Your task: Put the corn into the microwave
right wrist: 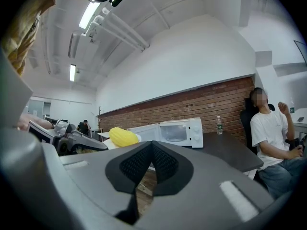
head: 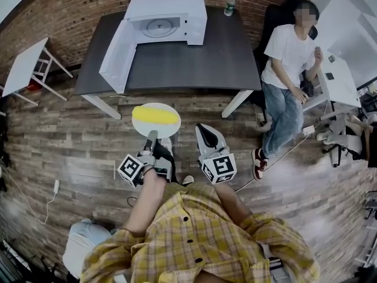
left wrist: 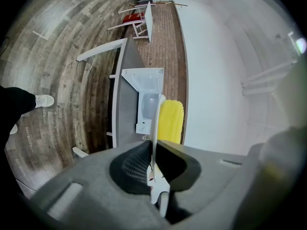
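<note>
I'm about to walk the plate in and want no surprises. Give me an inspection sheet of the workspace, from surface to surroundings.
Surface: dark table, with the microwave on its far side.
Job's things: the corn lies on a white plate; the microwave has its door open.
Clutter: bottle behind the microwave.
Grippers: left hand-held gripper shut on the plate's rim; right hand-held gripper shut, empty.
Cables: white cable on the floor at left; second cable near the seated person's feet.
Surroundings: seated person right of the table; small white table at left.
</note>
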A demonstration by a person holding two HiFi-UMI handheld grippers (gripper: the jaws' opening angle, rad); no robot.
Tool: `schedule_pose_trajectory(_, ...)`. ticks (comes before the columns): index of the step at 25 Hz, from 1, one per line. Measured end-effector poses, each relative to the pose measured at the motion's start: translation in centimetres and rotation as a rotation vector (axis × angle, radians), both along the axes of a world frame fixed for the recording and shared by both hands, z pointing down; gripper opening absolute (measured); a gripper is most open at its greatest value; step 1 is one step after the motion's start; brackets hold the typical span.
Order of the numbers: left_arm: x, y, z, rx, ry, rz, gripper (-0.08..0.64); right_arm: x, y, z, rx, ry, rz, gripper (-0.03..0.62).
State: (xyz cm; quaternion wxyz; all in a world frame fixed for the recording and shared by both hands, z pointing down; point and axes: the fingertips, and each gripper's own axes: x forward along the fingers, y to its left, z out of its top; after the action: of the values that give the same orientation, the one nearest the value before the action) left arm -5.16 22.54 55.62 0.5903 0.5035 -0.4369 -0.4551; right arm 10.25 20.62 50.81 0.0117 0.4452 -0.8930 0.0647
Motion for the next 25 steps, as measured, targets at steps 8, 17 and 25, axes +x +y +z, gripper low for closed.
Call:
schedule_pose_trajectory(8, -0.5, -5.6, 0.6, 0.001, 0.005, 0.013, 0.022, -0.6, -5.3, 0.7, -0.007, 0.006, 0.013, 0.006)
schedule_pose_trajectory(17, -3.0, -13.9, -0.1, -0.004, -0.006, 0.031, 0.023, -3.3, -13.5, -0.2, -0.003, -0.010, 0.028, 0.006)
schedule_pose_trajectory(25, -5.4, -20.7, -0.4, -0.030, -0.031, 0.077, 0.023, -6.1, -20.1, -1.4, -0.011, -0.017, 0.046, 0.006)
